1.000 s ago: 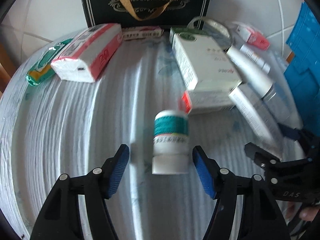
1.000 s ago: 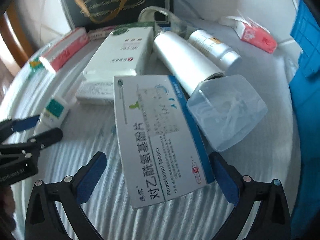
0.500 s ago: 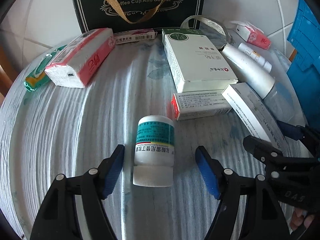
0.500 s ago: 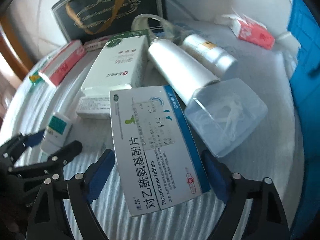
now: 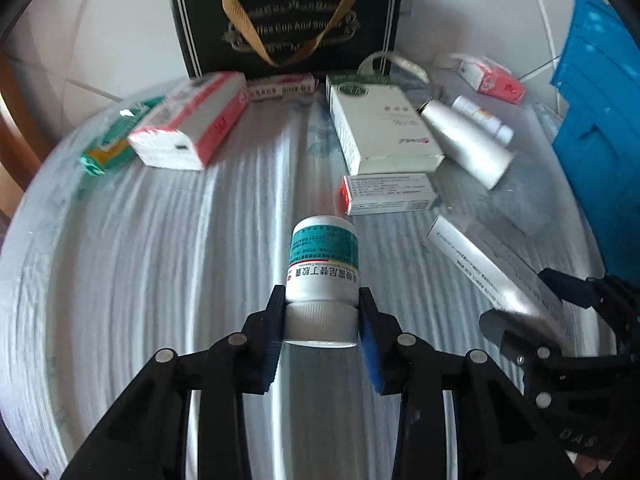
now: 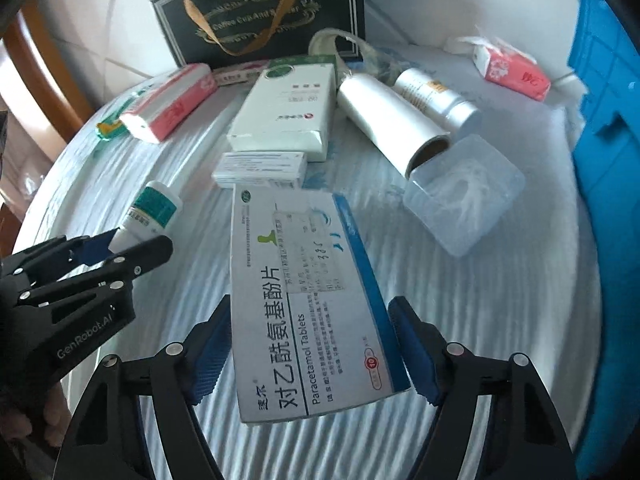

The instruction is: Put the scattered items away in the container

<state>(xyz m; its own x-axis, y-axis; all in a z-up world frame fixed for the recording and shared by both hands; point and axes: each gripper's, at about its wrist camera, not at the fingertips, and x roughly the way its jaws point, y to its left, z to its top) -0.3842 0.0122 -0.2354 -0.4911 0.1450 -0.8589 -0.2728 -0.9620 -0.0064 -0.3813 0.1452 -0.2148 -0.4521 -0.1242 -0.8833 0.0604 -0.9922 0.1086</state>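
Mostly white ribbed tablecloth (image 5: 160, 260), tiled wall (image 5: 100, 40) behind (blue crate (image 6: 604, 128) alongside)

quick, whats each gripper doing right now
left gripper: just closed on the pill bottle, holding it.
right gripper: closed on the paracetamol box, holding it.

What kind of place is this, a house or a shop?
Probably a home: a table with a patterned cloth, household medicines such as a paracetamol box, tissue packs, and a gift bag against a tiled wall.
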